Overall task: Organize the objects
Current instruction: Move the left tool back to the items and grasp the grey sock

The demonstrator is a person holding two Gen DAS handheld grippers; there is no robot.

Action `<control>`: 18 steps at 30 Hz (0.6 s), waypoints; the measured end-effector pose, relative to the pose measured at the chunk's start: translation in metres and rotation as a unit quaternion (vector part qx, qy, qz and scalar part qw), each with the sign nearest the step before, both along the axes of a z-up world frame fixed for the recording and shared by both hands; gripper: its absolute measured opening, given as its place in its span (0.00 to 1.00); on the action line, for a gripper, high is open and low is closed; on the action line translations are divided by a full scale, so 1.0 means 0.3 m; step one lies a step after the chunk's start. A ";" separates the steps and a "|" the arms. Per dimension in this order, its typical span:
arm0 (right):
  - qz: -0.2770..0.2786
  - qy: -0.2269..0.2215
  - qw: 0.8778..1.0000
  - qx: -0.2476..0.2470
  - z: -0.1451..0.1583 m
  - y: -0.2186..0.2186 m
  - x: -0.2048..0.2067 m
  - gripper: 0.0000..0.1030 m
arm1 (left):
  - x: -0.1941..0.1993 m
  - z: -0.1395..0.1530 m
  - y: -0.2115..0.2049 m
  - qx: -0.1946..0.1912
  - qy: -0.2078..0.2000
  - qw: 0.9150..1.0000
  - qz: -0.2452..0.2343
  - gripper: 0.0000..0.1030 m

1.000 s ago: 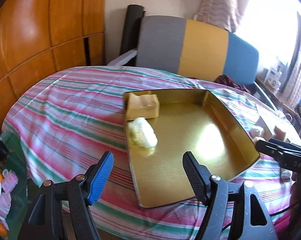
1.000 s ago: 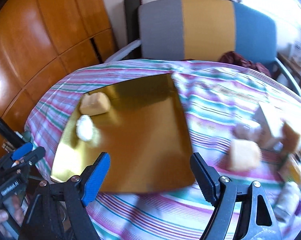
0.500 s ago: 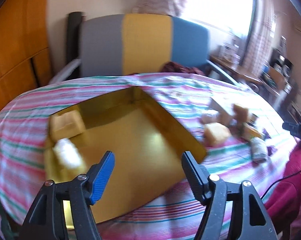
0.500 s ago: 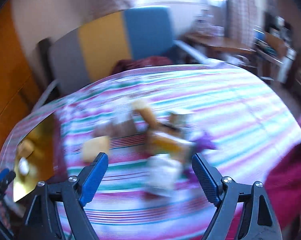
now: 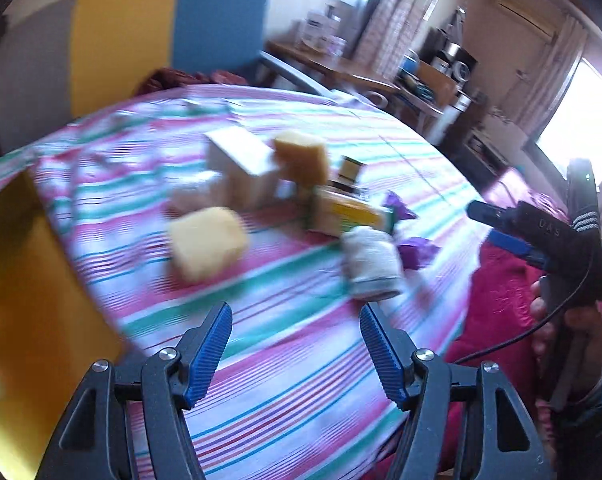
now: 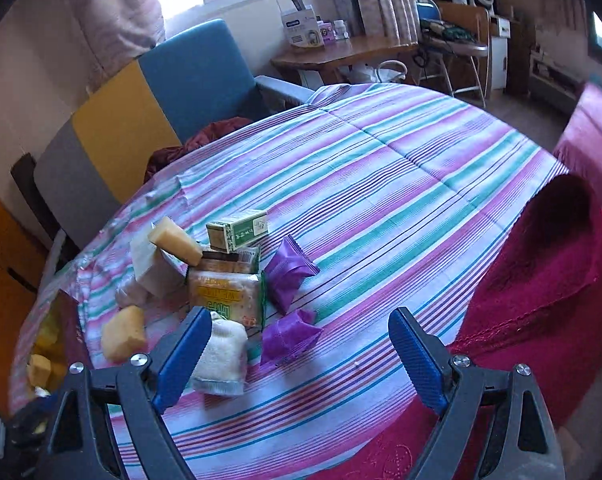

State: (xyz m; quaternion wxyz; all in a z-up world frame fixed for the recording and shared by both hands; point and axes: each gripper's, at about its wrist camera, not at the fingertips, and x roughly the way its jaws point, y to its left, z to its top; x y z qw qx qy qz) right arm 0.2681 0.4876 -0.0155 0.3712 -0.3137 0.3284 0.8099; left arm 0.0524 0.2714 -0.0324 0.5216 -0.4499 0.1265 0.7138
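Bench under a striped cloth fills both views, its far edge curving across the upper half of the right wrist frame. The right two-thirds of the cloth lies bare, open up to a red cloth draped along the lower right edge. A grey, yellow and blue chair stands past the far edge at upper left.

A gold tray sits at the left edge of the left wrist frame, blurred; in the right wrist view it shows only at the lower left, with a yellow block inside.

The clutter is bunched left of centre in the right wrist frame: a white box with a tan sponge leaning on it, a green box, a biscuit pack, two purple packets, a white roll and, nearest the tray, a yellow sponge.

The left gripper hangs above the near cloth, jaws spread after narrowing a little, nothing between them. The right gripper has jaws that have just been widening, its left finger just beside the roll, gripping nothing.
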 end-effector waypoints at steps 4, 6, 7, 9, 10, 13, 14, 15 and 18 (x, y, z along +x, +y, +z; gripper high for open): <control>-0.008 0.029 0.999 -0.022 -0.012 0.019 0.022 0.89 | 0.044 -0.033 0.124 -0.006 -0.019 0.999 -0.029 0.66; -0.004 0.039 0.999 -0.021 -0.011 0.014 0.019 0.91 | 0.057 -0.041 0.173 -0.010 -0.024 0.999 -0.033 0.66; -0.002 0.042 0.999 -0.021 -0.011 0.014 0.018 0.91 | 0.065 -0.046 0.203 -0.011 -0.028 0.999 -0.039 0.66; -0.001 0.046 0.999 -0.022 -0.011 0.013 0.020 0.92 | 0.073 -0.053 0.251 -0.012 -0.030 0.999 -0.044 0.66; 0.000 0.050 0.999 -0.022 -0.011 0.012 0.021 0.92 | 0.077 -0.062 0.281 -0.014 -0.031 0.998 -0.046 0.66; 0.001 0.057 0.998 -0.022 -0.011 0.012 0.025 0.93 | 0.077 -0.092 0.348 -0.023 -0.045 0.998 -0.046 0.66; 0.002 0.058 0.998 -0.023 -0.011 0.013 0.024 0.94 | 0.076 -0.102 0.366 -0.026 -0.047 0.998 -0.045 0.66; 0.004 0.058 0.998 -0.023 -0.012 0.012 0.022 0.94 | 0.077 -0.113 0.385 -0.032 -0.046 0.997 -0.044 0.66; 0.007 0.055 0.998 -0.023 -0.014 0.011 0.014 0.96 | 0.081 -0.154 0.436 -0.048 -0.048 0.997 -0.042 0.66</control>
